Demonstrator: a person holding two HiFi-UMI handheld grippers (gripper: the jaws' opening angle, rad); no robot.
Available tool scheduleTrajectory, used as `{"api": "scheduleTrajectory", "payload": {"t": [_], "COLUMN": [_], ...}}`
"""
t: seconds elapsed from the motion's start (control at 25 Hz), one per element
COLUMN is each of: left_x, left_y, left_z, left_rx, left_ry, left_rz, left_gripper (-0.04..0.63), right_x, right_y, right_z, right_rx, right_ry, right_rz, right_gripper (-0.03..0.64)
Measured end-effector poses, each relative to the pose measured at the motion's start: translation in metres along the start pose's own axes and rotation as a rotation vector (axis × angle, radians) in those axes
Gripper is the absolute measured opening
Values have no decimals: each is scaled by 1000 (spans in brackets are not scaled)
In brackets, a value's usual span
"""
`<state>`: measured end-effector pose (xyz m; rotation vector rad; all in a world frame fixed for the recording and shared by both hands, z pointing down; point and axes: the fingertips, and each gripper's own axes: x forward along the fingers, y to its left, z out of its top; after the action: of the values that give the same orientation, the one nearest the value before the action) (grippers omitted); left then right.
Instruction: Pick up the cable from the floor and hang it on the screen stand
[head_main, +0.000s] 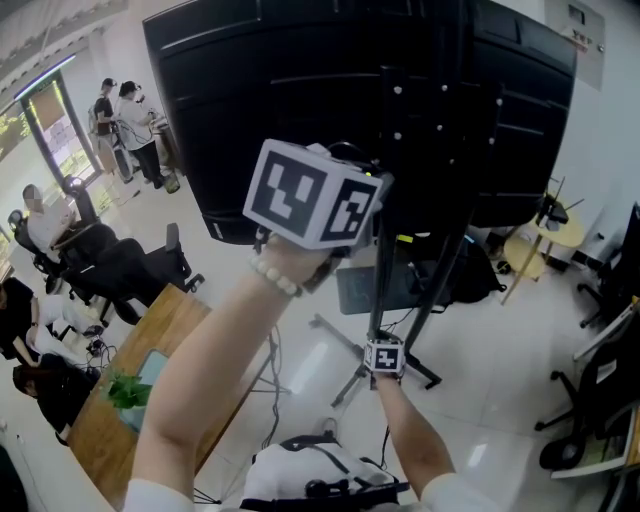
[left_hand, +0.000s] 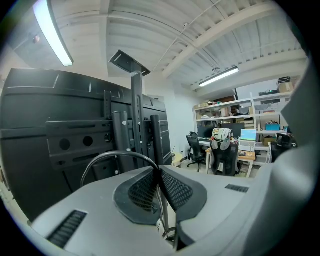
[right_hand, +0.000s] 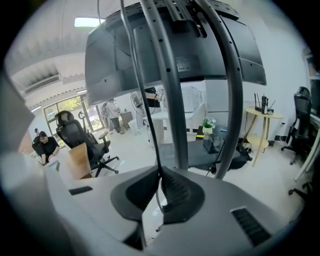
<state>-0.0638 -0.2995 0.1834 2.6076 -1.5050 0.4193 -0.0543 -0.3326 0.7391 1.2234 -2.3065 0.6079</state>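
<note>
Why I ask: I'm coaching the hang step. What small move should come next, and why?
Probably ease the left gripper toward the screen stand and drape the cable loop over it. Both this and the right gripper have jaws shut on the cable, whose loop seems to arc free before the stand, not yet hung.

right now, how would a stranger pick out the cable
Start at the big black screen on its floor stand. Beside the stand's posts, a thin dark cable is pinched by the left gripper and right gripper. Unlike the straight, thick posts, it is slim and curves.
</note>
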Motion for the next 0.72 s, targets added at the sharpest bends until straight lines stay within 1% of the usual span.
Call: {"api": "scheduleTrajectory", "payload": {"t": [0.16,0.32,0.48,0.6,0.72], "left_x": [-2,1,0,-5,-8], "left_y": [15,34,44,41,35], "left_z": [-11,-44,-91,-109,-121], "left_rx": [-23,-74,-154,-195,-223], "left_ry": [1,32,61,60,62], "left_rz": [32,68,75,63,40], "left_gripper": [12,12,12,12,12], "right_x": [-9,-25,-47,-62,-85], "right_y": [-5,-10,-5,-10,-19], "right_z": [-4,7,39,62,88], "right_rx": [33,39,38,36,44], "right_ry": [4,-31,-139,-221,-315], "right_rz": [3,4,42,57,41], "right_gripper": [23,25,28,28,29]}}
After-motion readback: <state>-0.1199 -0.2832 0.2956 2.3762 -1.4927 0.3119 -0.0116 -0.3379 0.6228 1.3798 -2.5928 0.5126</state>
